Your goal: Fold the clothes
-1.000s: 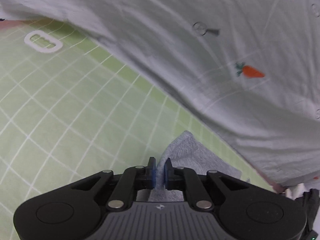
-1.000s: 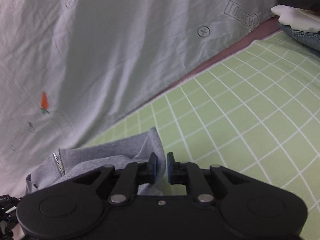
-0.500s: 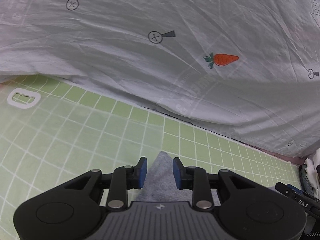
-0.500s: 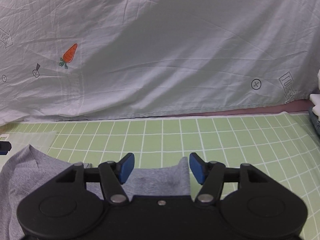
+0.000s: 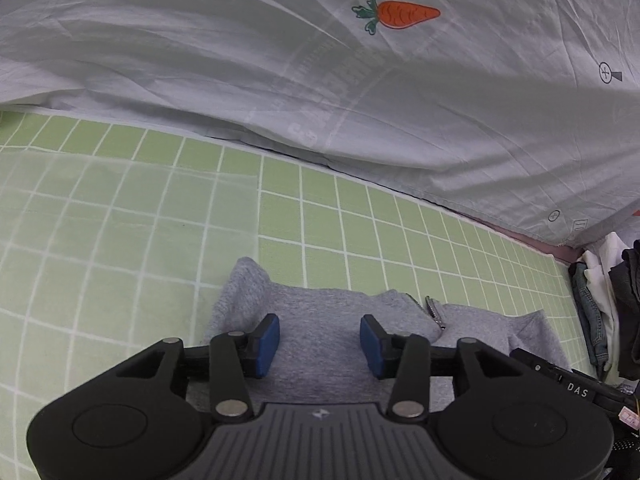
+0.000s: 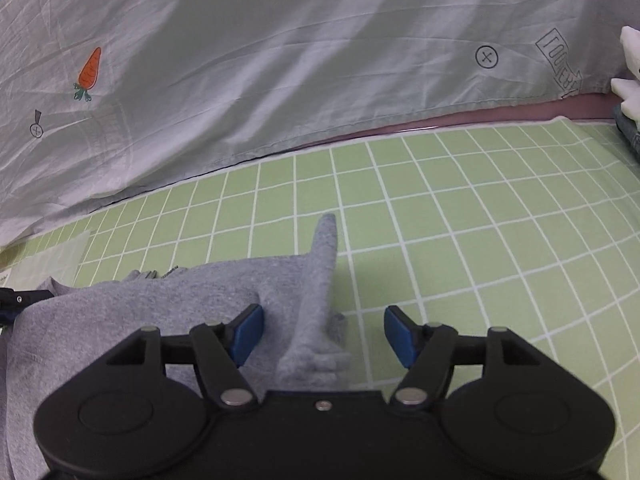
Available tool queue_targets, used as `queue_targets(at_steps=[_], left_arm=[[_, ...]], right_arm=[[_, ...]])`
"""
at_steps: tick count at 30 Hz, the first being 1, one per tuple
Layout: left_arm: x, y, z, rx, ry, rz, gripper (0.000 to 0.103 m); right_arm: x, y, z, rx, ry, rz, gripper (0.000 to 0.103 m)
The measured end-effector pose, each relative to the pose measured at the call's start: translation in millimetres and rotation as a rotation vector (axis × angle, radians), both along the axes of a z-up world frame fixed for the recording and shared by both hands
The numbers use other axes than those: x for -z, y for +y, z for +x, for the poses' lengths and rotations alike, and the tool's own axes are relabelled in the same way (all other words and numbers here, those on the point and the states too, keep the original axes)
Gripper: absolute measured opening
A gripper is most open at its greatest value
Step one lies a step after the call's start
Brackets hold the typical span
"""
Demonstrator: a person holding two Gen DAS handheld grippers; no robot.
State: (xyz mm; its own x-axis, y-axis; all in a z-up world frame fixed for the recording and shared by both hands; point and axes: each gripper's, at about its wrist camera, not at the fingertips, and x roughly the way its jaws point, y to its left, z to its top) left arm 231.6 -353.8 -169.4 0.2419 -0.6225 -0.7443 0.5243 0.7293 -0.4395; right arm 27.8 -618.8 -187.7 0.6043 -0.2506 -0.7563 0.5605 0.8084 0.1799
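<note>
Left tool (image 5: 319, 340), right tool (image 6: 323, 335): clamped on grey garment (image 5: 328, 320) a second ago, now spread wide, empty. Garment released, flat on green mat (image 6: 460, 208). Fold apparently laid.

Garment (image 5: 320, 320) lies flat on gridded mat (image 5: 360, 220), near edge, w/ zipper (image 5: 436, 314) toward its right half in left-wrist view. Left hand-held gripper (image 5: 319, 340) above garment's left portion; right hand-held gripper (image 6: 323, 336) above its right edge, where a raised fold (image 6: 320, 280) stands betw. the spread fingers. Printed sheet (image 6: 300, 60) behind mat, draped along its far edge. Clothes pile (image 5: 612, 300) at mat's right end. Thin sheet (image 5: 120, 208) overlays mat's left part.
</note>
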Motion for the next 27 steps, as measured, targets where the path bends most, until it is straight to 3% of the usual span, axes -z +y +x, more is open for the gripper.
queue_targets(at_steps=[2,4,5,6,7,8,10,14,19,23,27], left_arm=[[0,-1,-1,0.023,0.009,-0.007,0.060],[0,-4,-5,0.031,-0.022,0.025,0.056],[1,-5,-7,0.036,-0.038,0.041,0.049],[1,-6,-9,0.040,-0.053,0.057,0.030],[1,-7,-11,0.044,-0.069,0.074,0.019],[1,-8,-13,0.048,-0.084,0.090,0.018],[-3,-6,-16,0.049,-0.112,0.095,0.005],[-20,2,-20,0.028,-0.182,0.079,0.004],[-56,17,-13,-0.078,-0.277,0.020,0.003],[-48,21,9,-0.171,-0.244,0.011,0.004],[-13,28,24,-0.260,-0.066,0.032,0.004]], right_arm=[[0,0,-1,0.002,-0.002,0.002,0.069],[0,0,-2,0.005,-0.003,0.007,0.069],[0,-1,-1,0.007,-0.003,0.010,0.069],[0,-1,-1,0.010,-0.002,0.013,0.069],[0,-1,-1,0.012,-0.002,0.016,0.069],[0,-1,-1,0.014,-0.002,0.018,0.069],[-1,-1,-1,0.017,-0.003,0.018,0.069],[-6,-2,-3,0.025,-0.009,0.014,0.069],[-17,-5,-9,0.042,-0.038,0.003,0.069],[-24,-8,-11,0.044,-0.062,0.007,0.069],[-21,-6,-9,0.011,-0.067,0.058,0.069]])
